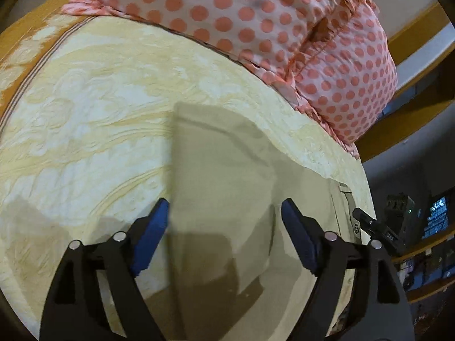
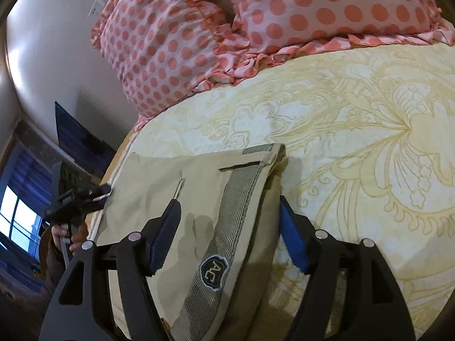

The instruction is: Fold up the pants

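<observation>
Khaki pants [image 1: 227, 176] lie folded on a cream and yellow bedspread [image 1: 85, 113]. My left gripper [image 1: 224, 207] is open and empty, hovering over the plain end of the pants. In the right wrist view the waist end of the pants [image 2: 204, 187] shows a grey waistband [image 2: 236, 199] with an oval logo patch [image 2: 213, 274]. My right gripper [image 2: 229, 204] is open, its fingers on either side of the waistband. The other gripper [image 2: 76, 199] shows at the left of that view, beyond the pants.
Pink pillows with coral dots [image 1: 270, 22] lie along the head of the bed, also in the right wrist view [image 2: 199, 28]. The bed's edge [image 1: 366, 187] drops off at the right of the left wrist view. A window [image 2: 17, 213] and a dark screen [image 2: 76, 139] are off the bed.
</observation>
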A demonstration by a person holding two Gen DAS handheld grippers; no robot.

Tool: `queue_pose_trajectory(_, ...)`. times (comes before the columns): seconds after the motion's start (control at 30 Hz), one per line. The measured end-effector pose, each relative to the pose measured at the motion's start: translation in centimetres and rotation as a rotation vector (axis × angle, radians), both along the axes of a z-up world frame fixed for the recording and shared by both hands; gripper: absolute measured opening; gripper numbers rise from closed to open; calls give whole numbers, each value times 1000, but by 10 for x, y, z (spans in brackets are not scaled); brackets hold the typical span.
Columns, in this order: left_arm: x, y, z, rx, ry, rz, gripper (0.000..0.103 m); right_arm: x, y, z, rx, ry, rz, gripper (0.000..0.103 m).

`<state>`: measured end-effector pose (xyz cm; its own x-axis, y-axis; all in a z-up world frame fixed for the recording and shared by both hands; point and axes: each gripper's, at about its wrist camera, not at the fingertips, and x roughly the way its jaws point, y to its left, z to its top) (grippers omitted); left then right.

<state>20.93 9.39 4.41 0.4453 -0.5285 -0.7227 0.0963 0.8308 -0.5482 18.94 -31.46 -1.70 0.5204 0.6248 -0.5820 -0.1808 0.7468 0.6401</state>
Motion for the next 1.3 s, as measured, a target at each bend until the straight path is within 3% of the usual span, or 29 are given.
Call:
queue_pose_trajectory(0.03, 2, -1, -1, 0, 5, -5, 77, 1, -4, -2, 26, 12, -9, 58)
queue_pose_trajectory(0.07, 5, -4, -2, -9, 14, -13, 65, 3, -13, -6, 56, 39, -25, 50)
queue_pose_trajectory(0.1, 7, -5, -3, -4, 20, -5, 59, 5, -17, -10, 71, 58, -34, 31)
queue_pose_trajectory(0.17, 10, -6, -8, -42, 39, -21, 19, 6, -26, -16, 146, 75, -32, 25)
queue_pose_trajectory(0.2, 10, -6, -9, -64, 41, -23, 18, 7, -27, -16, 165, 82, -31, 22)
queue_pose_trajectory(0.37, 12, -21, 15, 4, -37, -54, 9, 16, -27, 0, 174, 67, -13, 15)
queue_pose_trajectory(0.53, 46, -39, 44, 71, -132, -50, 7, 51, -29, 32, 149, -21, -25, 15)
queue_pose_trajectory(0.67, 94, -48, 51, 182, -233, 23, 8, 94, -34, 45, 81, -98, -134, 15)
queue_pose_trajectory(0.7, 110, -47, 46, 219, -230, 51, 10, 102, -32, 43, 44, -98, -152, 17)
queue_pose_trajectory(0.8, 130, -34, 25, 354, -146, 154, 15, 115, -26, 22, -153, 32, -182, 26)
queue_pose_trajectory(0.9, 98, -10, 28, 300, -195, 175, 29, 88, -30, 33, -154, -36, -190, 36)
queue_pose_trajectory(0.97, 70, -1, 38, 213, -246, 138, 46, 69, -26, 44, -79, -84, -150, 53)
queue_pose_trajectory(1.0, 61, -2, 41, 172, -255, 113, 51, 64, -22, 47, -54, -93, -129, 68)
queue_pose_trajectory(1.07, 43, -14, 40, 57, -242, 23, 66, 55, -8, 49, 8, -102, -47, 76)
queue_pose_trajectory(1.17, 43, -39, 19, 3, -141, -77, 66, 56, 6, 31, 30, -3, -19, 85)
queue_pose_trajectory(1.2, 48, -45, 8, 25, -100, -79, 66, 60, 5, 17, 22, 69, -54, 86)
queue_pose_trajectory(1.23, 55, -49, -5, 61, -52, -70, 62, 59, -4, 8, 91, 89, -92, 85)
queue_pose_trajectory(1.3, 57, -51, -10, 137, -88, -28, 56, 55, -19, 3, 199, 149, -169, 85)
